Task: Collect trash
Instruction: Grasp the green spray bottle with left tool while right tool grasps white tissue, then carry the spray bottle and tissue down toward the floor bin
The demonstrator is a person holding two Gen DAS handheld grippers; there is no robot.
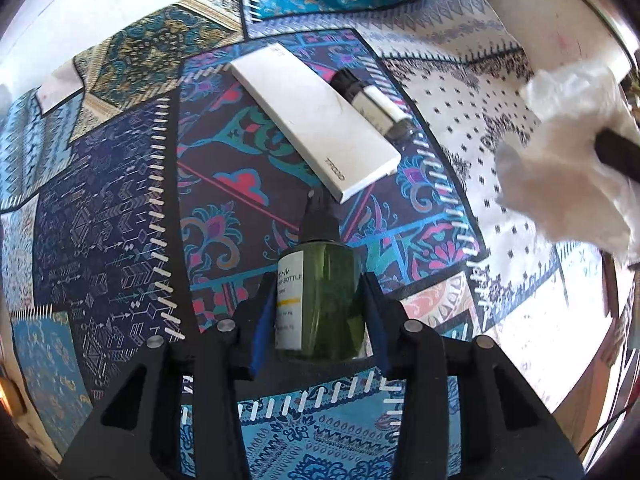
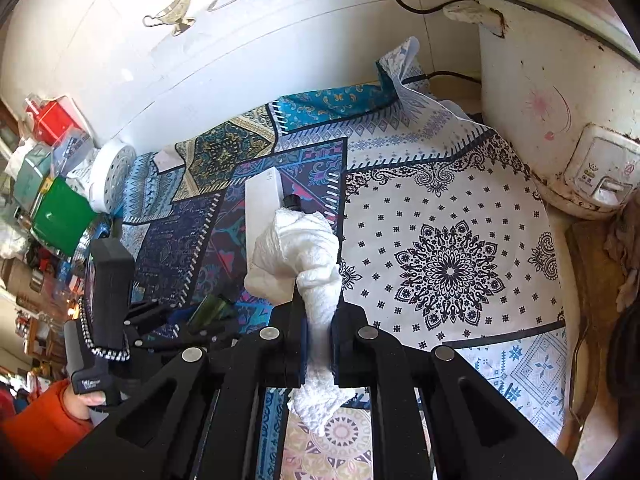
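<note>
Patterned patchwork cloth spread across the tabletop, presumably to protect it. At the far right, a worn white rice cooker, parked clear of the working patch. Near the middle of the cloth, a flat white box lying with a small dark bottle touching its long edge, both probably still to be gathered. Closer in, a green bottle pinched by its body in the left tool, lifted off the cloth for carrying away. Crumpled white paper towel clamped in the right tool, pressed tight on the wad. No bin visible; possibly out of view.
</note>
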